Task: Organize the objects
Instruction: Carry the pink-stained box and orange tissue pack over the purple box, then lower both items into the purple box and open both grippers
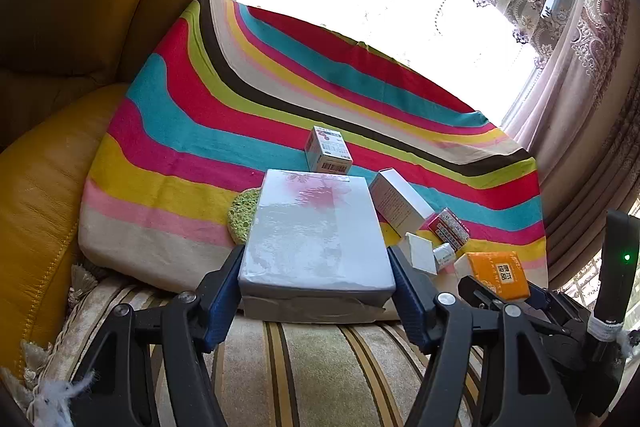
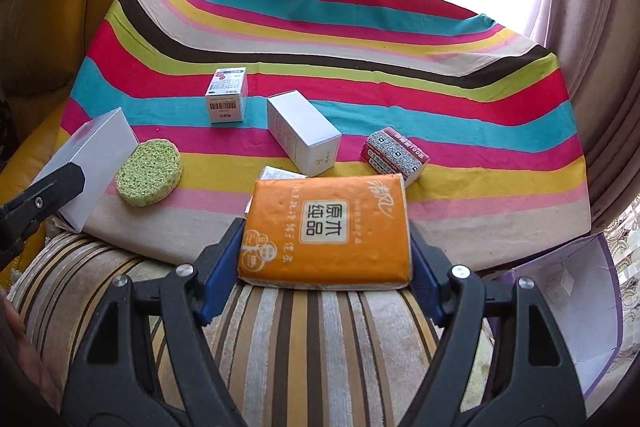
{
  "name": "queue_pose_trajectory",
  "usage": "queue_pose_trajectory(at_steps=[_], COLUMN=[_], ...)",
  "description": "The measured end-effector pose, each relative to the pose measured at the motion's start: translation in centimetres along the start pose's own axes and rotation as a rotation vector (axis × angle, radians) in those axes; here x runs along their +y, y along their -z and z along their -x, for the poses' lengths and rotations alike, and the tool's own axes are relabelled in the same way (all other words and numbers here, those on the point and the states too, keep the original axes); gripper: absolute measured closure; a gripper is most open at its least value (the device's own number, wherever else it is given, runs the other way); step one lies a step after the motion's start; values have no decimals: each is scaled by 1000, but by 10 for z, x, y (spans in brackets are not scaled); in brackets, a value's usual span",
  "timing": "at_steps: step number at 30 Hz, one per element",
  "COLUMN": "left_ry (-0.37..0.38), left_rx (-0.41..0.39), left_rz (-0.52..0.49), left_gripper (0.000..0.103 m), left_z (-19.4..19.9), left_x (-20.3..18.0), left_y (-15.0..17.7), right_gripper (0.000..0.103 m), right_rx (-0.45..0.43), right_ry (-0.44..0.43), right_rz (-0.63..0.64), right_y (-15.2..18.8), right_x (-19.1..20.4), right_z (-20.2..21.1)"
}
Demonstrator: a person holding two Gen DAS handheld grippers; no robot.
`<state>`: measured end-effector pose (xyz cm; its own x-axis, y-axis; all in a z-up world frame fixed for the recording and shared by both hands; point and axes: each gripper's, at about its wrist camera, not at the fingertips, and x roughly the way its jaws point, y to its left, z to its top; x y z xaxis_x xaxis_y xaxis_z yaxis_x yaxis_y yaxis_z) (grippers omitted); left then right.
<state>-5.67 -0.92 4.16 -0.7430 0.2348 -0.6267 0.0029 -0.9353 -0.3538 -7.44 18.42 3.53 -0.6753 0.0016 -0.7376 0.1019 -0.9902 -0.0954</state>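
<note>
In the left wrist view my left gripper (image 1: 315,261) is shut on a white glossy box (image 1: 316,223), its blue pads pressed on the box's two sides. That box (image 2: 98,155) shows at the left of the right wrist view, raised and tilted off the cloth. My right gripper (image 2: 325,233) is shut on an orange tissue pack (image 2: 328,211), gripped at both sides above the front edge of the striped cloth (image 2: 320,39). The same pack (image 1: 498,273) appears at the lower right of the left wrist view.
On the cloth lie a green sponge (image 2: 149,171), a small barcode box (image 2: 227,95), a long white box (image 2: 304,131), a red-and-white box (image 2: 394,155) and a small white packet (image 2: 276,173). A striped cushion (image 2: 312,339) fronts me, a yellow sofa (image 1: 60,27) stands left, a paper bag (image 2: 580,287) right.
</note>
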Motion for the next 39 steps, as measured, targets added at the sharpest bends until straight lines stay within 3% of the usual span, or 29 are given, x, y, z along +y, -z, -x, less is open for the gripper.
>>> queue_pose_trajectory(at_steps=[18,39], left_ry=[142,271], left_rx=[146,256], left_rz=[-171,-358], left_gripper=[35,35], left_z=[-21,-38], left_x=[-97,-188], left_y=[34,65], right_gripper=[26,26], right_rx=[53,35], right_ry=[-1,26], right_rz=[-191,-391], right_y=[37,81], right_x=[-99,-205], right_z=[18,44])
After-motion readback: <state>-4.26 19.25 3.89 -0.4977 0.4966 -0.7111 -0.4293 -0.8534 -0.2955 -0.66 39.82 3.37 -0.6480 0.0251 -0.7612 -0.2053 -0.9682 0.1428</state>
